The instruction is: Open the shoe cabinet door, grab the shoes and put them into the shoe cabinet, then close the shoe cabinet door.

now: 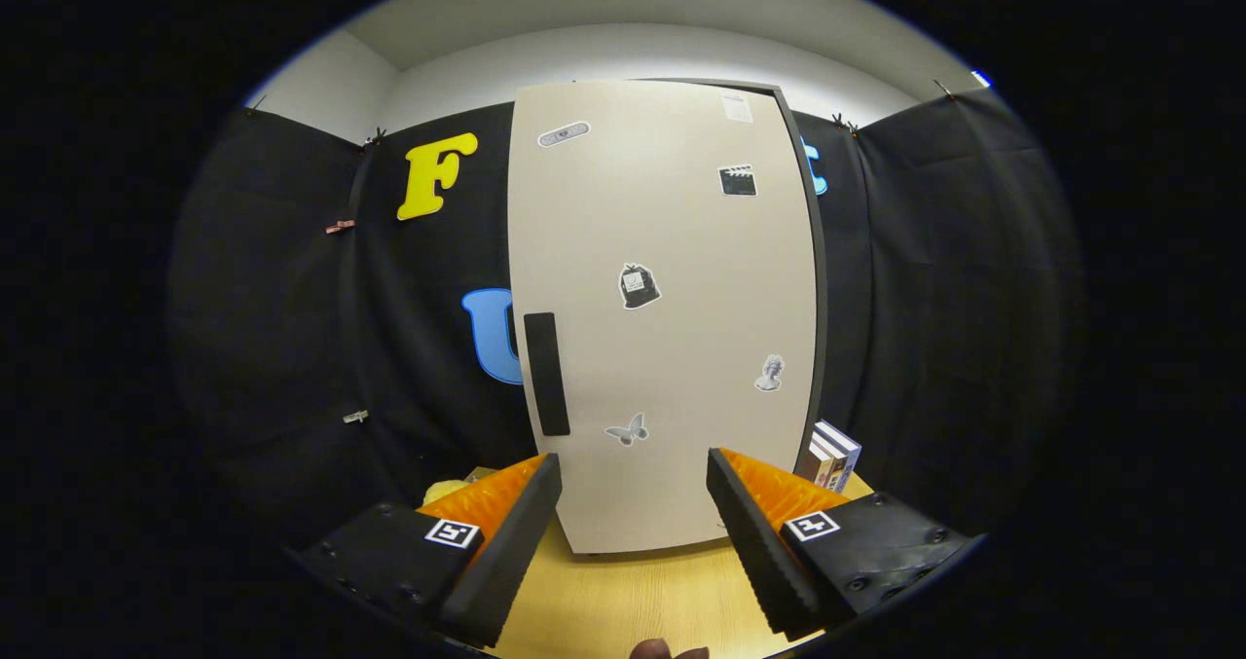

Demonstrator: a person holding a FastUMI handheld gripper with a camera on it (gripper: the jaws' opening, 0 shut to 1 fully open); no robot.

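One shoe cabinet [672, 328] stands upright on the wooden surface [623, 601], just ahead of the tongs [633, 474], its pale door [662, 250] shut and dotted with small stickers, a dark handle [546, 374] near its left edge. The tongs are spread wide, holding nothing. A few books [835, 455] stand beside the cabinet's right side.

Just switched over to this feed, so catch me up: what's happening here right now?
A person is holding the gripper in front of the shoe cabinet, which stands on a wooden table. Its fingers are open with nothing between them, and the cabinet door is closed just beyond them. The dark handle sits near the door's left edge, untouched. A few books stand to the cabinet's right.
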